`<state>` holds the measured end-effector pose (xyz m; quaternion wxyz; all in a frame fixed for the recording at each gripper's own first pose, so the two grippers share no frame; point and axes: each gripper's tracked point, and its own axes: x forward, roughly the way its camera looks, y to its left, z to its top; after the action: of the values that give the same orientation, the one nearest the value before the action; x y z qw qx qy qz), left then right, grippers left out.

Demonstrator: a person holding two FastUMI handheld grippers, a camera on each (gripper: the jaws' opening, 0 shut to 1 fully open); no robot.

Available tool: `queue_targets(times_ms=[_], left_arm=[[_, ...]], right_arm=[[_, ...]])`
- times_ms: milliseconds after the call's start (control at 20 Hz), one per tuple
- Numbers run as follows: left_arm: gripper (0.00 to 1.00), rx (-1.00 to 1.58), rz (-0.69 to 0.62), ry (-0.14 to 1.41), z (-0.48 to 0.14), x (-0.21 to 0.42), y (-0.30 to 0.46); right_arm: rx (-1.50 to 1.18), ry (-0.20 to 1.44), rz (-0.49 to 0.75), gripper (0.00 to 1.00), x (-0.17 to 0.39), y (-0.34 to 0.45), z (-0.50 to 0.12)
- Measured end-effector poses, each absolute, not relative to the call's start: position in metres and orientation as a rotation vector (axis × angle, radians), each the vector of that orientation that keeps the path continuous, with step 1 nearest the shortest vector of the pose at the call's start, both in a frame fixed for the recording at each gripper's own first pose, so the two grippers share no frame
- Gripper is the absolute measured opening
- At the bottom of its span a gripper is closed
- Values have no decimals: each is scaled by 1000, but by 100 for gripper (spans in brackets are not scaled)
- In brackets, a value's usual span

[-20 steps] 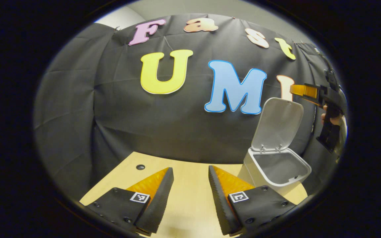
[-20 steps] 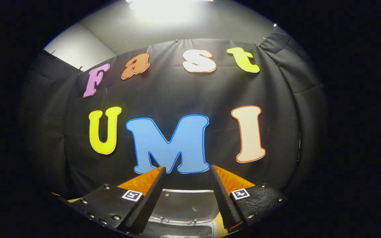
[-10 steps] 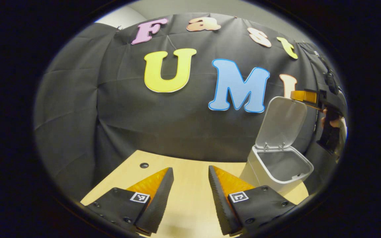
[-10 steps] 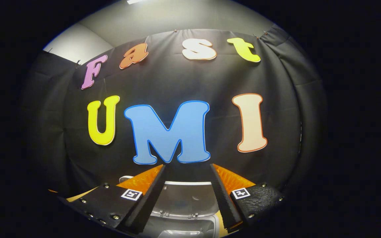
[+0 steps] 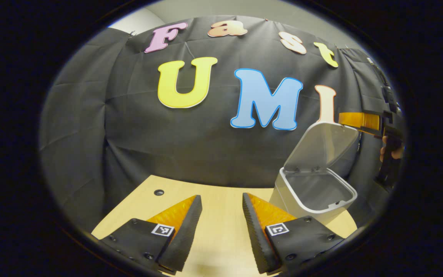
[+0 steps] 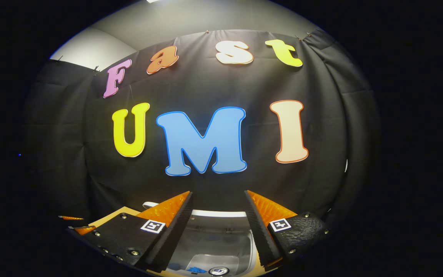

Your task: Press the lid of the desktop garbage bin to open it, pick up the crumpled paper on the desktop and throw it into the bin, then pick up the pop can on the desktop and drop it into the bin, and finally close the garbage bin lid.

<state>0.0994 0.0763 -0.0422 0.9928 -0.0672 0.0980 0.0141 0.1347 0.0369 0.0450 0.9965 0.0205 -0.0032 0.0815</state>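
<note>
The white desktop bin (image 5: 313, 200) stands on the right of the wooden table, its lid (image 5: 321, 144) raised and tilted forward over the opening. My right gripper (image 5: 350, 118), held by a hand (image 5: 392, 152), rests against the lid's top edge. In the right gripper view this gripper (image 6: 217, 192) is open, fingers straddling the lid's upper rim (image 6: 214, 212). Below it, deep inside the bin (image 6: 252, 250), lie a round silvery can top (image 6: 217, 271) and something blue (image 6: 196, 269). My left gripper (image 5: 221, 196) hovers open over the table, left of the bin, holding nothing.
The light wooden table (image 5: 214, 231) has a small round hole (image 5: 159, 192) near its back left. The black cloth wall hangs close behind the bin and table. The table's right edge curves just past the bin.
The bin lid has tipped forward from nearly upright to a lower slant. My right gripper has come down with the lid's top edge. My left gripper stayed almost still.
</note>
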Motion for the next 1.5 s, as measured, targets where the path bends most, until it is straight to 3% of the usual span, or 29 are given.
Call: queue_targets(times_ms=[150,200,750,1500], left_arm=[[75,-138,12,194,-42,97,67],[70,-141,7,192,-41,96,64],[70,-149,15,188,-43,83,61],[73,-156,23,198,-50,81,59]], right_arm=[[45,73,183,84,117,40,13],[43,101,189,84,113,41,1],[9,287,216,84,96,47,-92],[-53,239,211,84,91,47,-103]])
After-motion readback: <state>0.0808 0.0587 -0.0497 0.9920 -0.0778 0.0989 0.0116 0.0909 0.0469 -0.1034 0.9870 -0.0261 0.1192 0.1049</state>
